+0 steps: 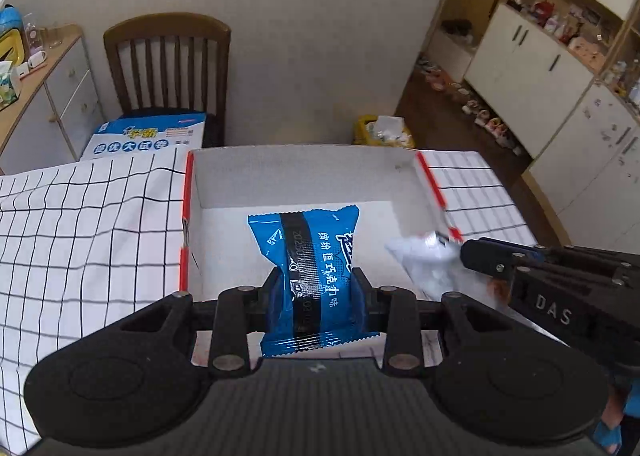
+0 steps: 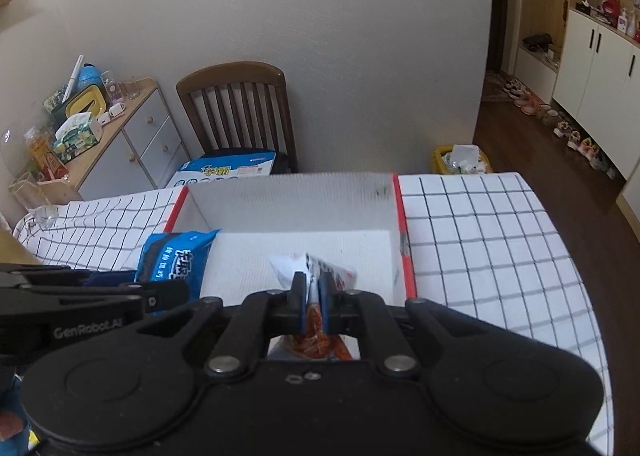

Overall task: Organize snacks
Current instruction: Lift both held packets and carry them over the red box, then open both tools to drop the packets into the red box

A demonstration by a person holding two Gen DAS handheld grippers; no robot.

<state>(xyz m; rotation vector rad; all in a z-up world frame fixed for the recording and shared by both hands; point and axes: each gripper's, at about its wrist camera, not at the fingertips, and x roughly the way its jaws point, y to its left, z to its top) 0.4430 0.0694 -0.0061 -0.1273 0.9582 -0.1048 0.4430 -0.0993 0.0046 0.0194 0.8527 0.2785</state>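
Item: blue packet (image 1: 310,276), clamped in our left gripper (image 1: 316,288), centre frame over the box (image 1: 296,172). Right gripper (image 2: 309,296), pinched tight on the white packet (image 2: 316,268). We lower both inside the walls before releasing.

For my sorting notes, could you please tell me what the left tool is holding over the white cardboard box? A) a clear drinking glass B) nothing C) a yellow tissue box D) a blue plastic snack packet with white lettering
D: in the left wrist view the left tool has its fingers pressed on the blue plastic snack packet above the white cardboard box.
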